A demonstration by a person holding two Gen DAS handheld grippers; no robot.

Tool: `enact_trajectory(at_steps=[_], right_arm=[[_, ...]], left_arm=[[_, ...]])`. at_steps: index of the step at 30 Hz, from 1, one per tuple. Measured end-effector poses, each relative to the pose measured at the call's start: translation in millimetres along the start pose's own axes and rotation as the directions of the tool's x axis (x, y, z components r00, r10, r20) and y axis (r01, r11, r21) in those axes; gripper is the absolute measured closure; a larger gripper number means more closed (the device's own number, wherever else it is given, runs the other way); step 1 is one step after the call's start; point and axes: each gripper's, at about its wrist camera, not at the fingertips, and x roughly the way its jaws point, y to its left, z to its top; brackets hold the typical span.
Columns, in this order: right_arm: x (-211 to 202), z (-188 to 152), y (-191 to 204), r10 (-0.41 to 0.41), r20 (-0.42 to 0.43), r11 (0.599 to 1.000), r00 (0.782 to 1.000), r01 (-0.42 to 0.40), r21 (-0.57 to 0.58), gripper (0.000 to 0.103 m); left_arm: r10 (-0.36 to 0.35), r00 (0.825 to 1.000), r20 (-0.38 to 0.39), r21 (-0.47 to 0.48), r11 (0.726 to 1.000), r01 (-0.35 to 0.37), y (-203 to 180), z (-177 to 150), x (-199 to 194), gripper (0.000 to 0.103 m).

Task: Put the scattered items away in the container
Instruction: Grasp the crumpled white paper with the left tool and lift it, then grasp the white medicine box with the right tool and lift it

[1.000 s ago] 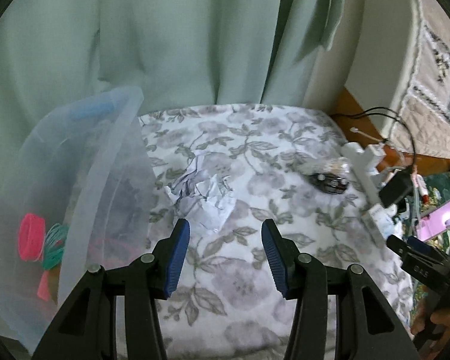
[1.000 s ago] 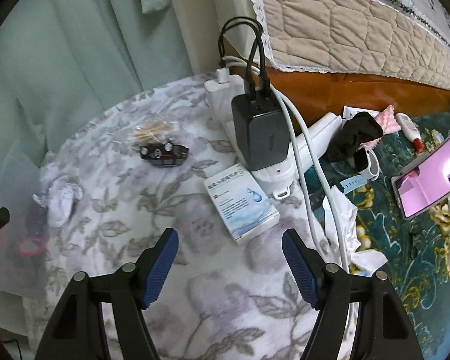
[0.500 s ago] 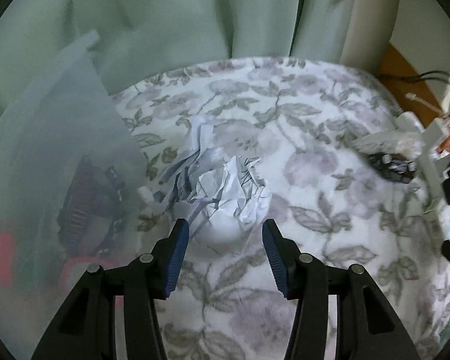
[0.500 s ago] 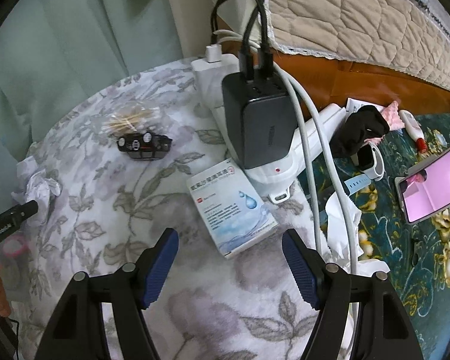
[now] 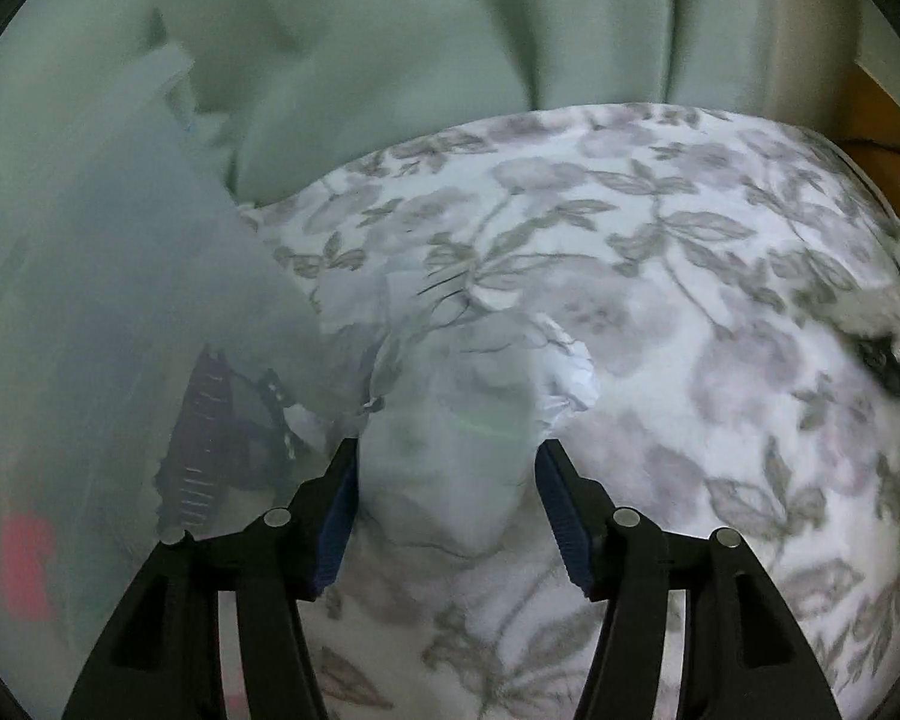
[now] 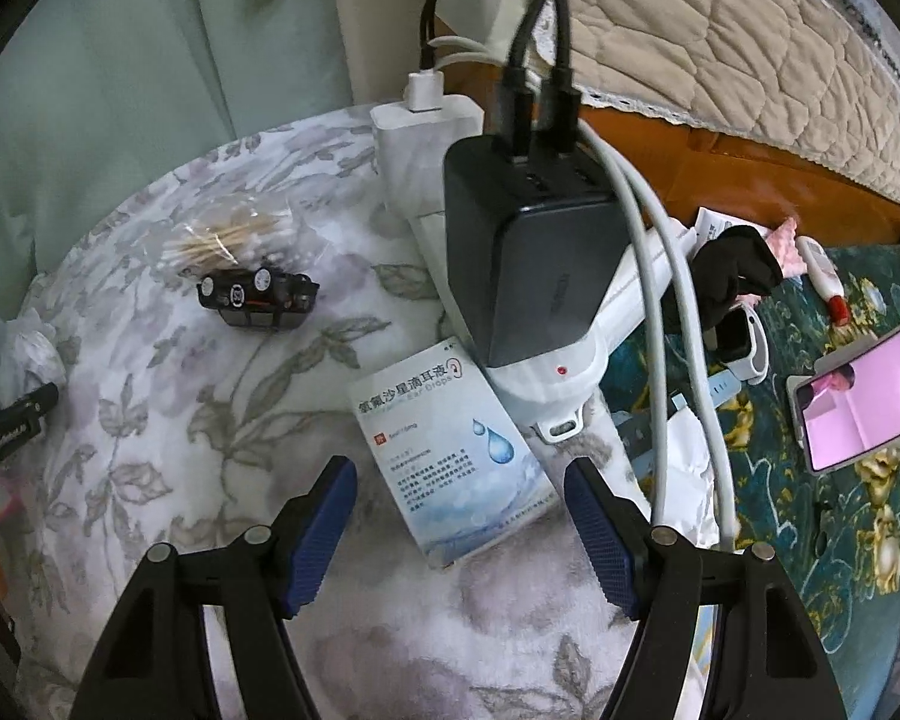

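My left gripper [image 5: 447,468] is open, its blue pads on either side of a crumpled white paper wad [image 5: 480,396] on the floral cloth; the wad also shows far left in the right wrist view [image 6: 27,354]. The translucent plastic container [image 5: 108,312] stands just left of it, with dark and red items inside. My right gripper [image 6: 459,501] is open and empty, hovering over a white-and-blue ear-drops box [image 6: 450,450]. A small black gadget [image 6: 257,298] and a bag of cotton swabs [image 6: 228,237] lie farther back.
A white power strip [image 6: 450,192] with a black charger [image 6: 522,276] and cables lies at the cloth's right edge. Beyond it are a phone with a pink screen [image 6: 864,396], a smartwatch [image 6: 741,345] and tissue [image 6: 687,456]. Green curtains [image 5: 390,48] hang behind.
My left gripper has moved forward and down until the paper wad sits between its open pads. My right gripper has moved closer over the ear-drops box.
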Motion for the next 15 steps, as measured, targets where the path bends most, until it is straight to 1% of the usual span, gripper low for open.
enact_trajectory(at_steps=[1,3,5,7,8,10,11,13,14,15], right_arm=[[0,0,1,0.004,0.001,1.0,1.0,-0.004,-0.004,0.028],[-2,0,4,0.027,0.004,1.0,1.0,-0.027,-0.013,0.028],[-3,-1,6,0.048,0.004,0.999,0.999,-0.048,-0.019,0.028],[-3,-1,7,0.064,0.002,0.998,0.998,-0.064,-0.017,0.028],[-4,-2,6,0.071,0.004,0.997,0.997,-0.071,-0.011,0.029],[-5,-3,4,0.082,0.006,0.997,0.997,-0.082,-0.001,0.034],[-5,-3,4,0.085,0.006,0.996,0.996,-0.085,0.004,0.039],[-2,-4,0,0.089,-0.001,0.996,0.996,-0.089,0.024,0.041],[-1,-4,-2,0.09,-0.005,0.995,0.996,-0.09,0.034,0.044],[0,-5,-4,0.092,-0.008,0.995,0.996,-0.092,0.044,0.049]], left_arm=[[-0.017,1.0,-0.004,-0.02,1.0,0.017,2,1,1,0.043],[-0.027,1.0,-0.003,-0.043,0.999,0.027,4,2,1,0.044],[-0.019,1.0,0.009,-0.044,0.999,0.019,3,2,-1,0.047],[-0.027,1.0,0.015,-0.043,0.999,0.027,3,0,-4,0.05],[-0.031,0.999,0.016,-0.043,0.999,0.032,2,0,-5,0.055],[-0.036,0.999,0.019,-0.041,0.998,0.037,1,-2,-8,0.055],[-0.04,0.999,0.021,-0.041,0.998,0.04,0,-3,-9,0.055],[-0.045,0.999,0.024,-0.038,0.998,0.046,-2,-5,-11,0.055],[-0.046,0.999,0.025,-0.036,0.998,0.047,-3,-6,-11,0.055],[-0.048,0.999,0.026,-0.035,0.998,0.048,-4,-7,-12,0.055]])
